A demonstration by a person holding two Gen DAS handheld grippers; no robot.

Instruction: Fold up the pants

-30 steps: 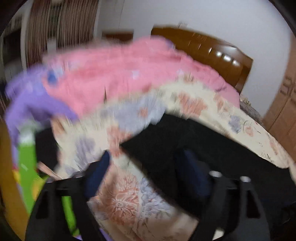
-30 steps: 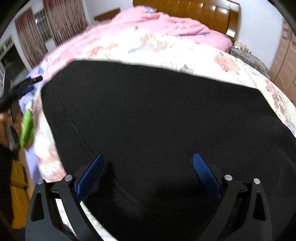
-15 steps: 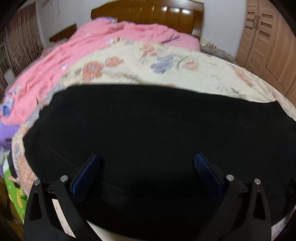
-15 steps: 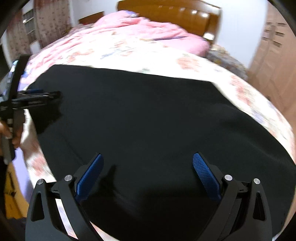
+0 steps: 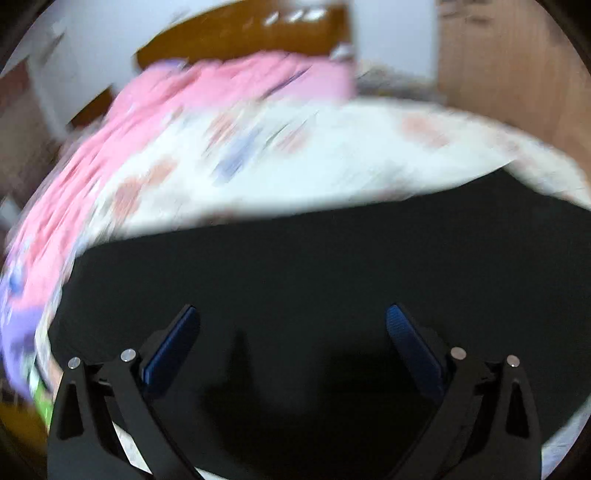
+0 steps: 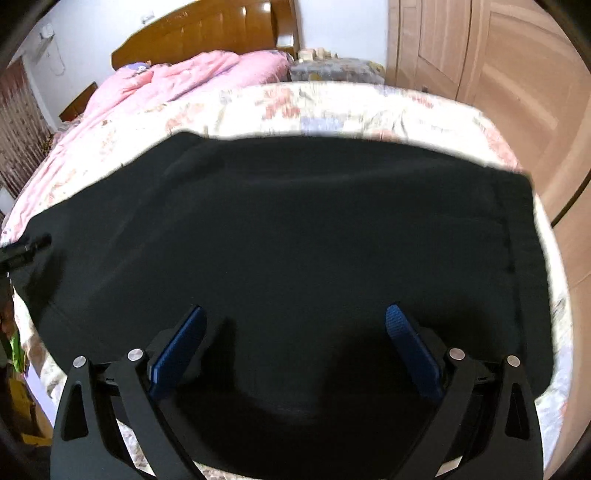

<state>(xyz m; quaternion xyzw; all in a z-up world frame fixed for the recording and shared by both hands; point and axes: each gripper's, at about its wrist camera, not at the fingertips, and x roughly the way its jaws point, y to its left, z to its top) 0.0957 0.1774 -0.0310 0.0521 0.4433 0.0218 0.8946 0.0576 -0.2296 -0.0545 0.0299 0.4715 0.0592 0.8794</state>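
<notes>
Black pants (image 6: 295,236) lie spread flat across the floral bedspread; their waistband end is at the right (image 6: 517,236). They also fill the lower half of the blurred left wrist view (image 5: 314,277). My right gripper (image 6: 293,317) is open and empty, just above the near part of the pants. My left gripper (image 5: 291,317) is open and empty over the pants too. Its tip shows at the far left edge of the right wrist view (image 6: 26,251), near the pants' left end.
A floral bedspread (image 6: 332,110) covers the bed, with a pink quilt (image 6: 177,81) behind it and a wooden headboard (image 6: 207,33). Wooden wardrobe doors (image 6: 480,66) stand to the right. The bed's near edge runs under both grippers.
Both views have swung to the right along the pants. The left view is blurred from fast motion. Both grippers have stayed open.
</notes>
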